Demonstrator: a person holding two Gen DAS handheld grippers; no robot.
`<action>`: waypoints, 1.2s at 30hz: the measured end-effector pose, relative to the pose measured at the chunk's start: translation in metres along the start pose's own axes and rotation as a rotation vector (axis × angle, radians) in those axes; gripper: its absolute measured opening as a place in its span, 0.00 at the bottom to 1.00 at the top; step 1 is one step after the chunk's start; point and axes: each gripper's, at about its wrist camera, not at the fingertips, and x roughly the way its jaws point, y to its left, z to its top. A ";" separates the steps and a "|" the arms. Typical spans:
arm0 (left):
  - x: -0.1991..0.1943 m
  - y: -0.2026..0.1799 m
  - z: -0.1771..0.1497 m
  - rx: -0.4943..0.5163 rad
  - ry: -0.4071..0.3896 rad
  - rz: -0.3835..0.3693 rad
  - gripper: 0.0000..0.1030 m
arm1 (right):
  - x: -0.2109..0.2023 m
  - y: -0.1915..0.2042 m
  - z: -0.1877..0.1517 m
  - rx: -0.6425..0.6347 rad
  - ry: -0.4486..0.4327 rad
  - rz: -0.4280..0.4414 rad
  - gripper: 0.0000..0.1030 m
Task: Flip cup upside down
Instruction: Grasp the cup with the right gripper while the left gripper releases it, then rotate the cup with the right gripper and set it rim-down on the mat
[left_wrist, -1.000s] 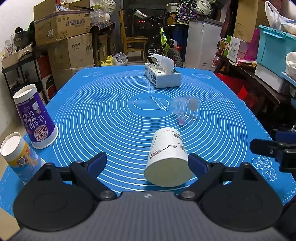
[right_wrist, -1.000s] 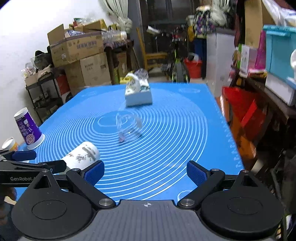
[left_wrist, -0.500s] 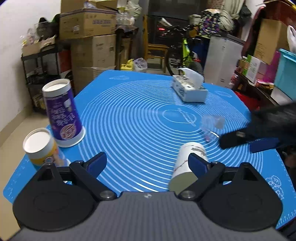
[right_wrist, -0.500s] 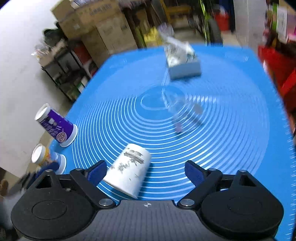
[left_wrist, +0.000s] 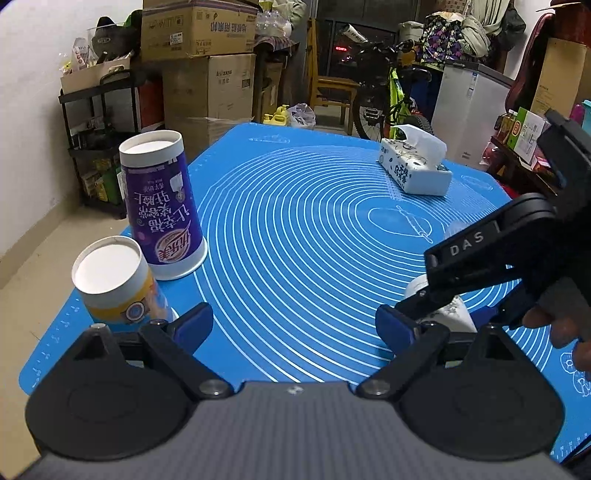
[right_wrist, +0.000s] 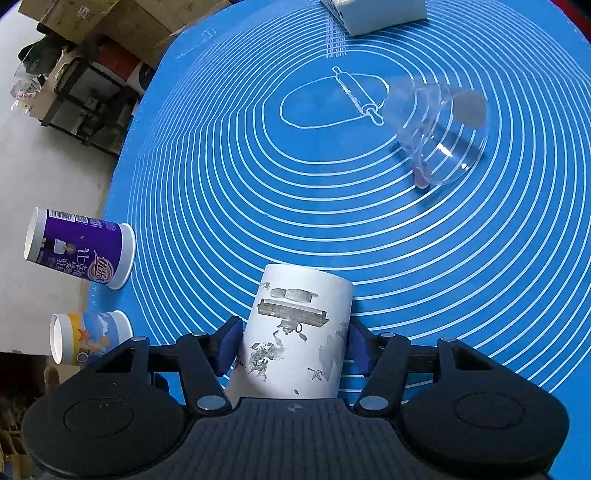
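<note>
A white paper cup with ink drawings (right_wrist: 295, 339) lies on its side on the blue mat (right_wrist: 258, 166). My right gripper (right_wrist: 291, 349) is shut on it, one blue pad on each side of its body. In the left wrist view the cup (left_wrist: 448, 308) is mostly hidden behind the right gripper's black fingers (left_wrist: 480, 254). My left gripper (left_wrist: 295, 325) is open and empty, low over the mat's near edge, left of the cup.
A purple cup (left_wrist: 162, 206) and a yellow cup (left_wrist: 118, 284) stand upside down at the mat's left edge. A clear plastic cup (right_wrist: 439, 129) lies on its side mid-mat. A tissue box (left_wrist: 415, 170) sits at the far side.
My right gripper moved down to the lying white cup and closed on it. My left gripper swung left, away from the cup.
</note>
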 end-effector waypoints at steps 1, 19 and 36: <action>0.001 0.001 0.000 -0.003 -0.001 -0.003 0.91 | -0.001 0.000 -0.001 -0.005 -0.004 -0.002 0.61; 0.010 -0.024 0.003 0.023 -0.006 -0.024 0.91 | -0.060 -0.035 -0.084 -0.441 -0.788 -0.313 0.61; 0.009 -0.056 -0.010 0.084 0.018 -0.078 0.91 | -0.041 -0.066 -0.134 -0.501 -0.843 -0.335 0.62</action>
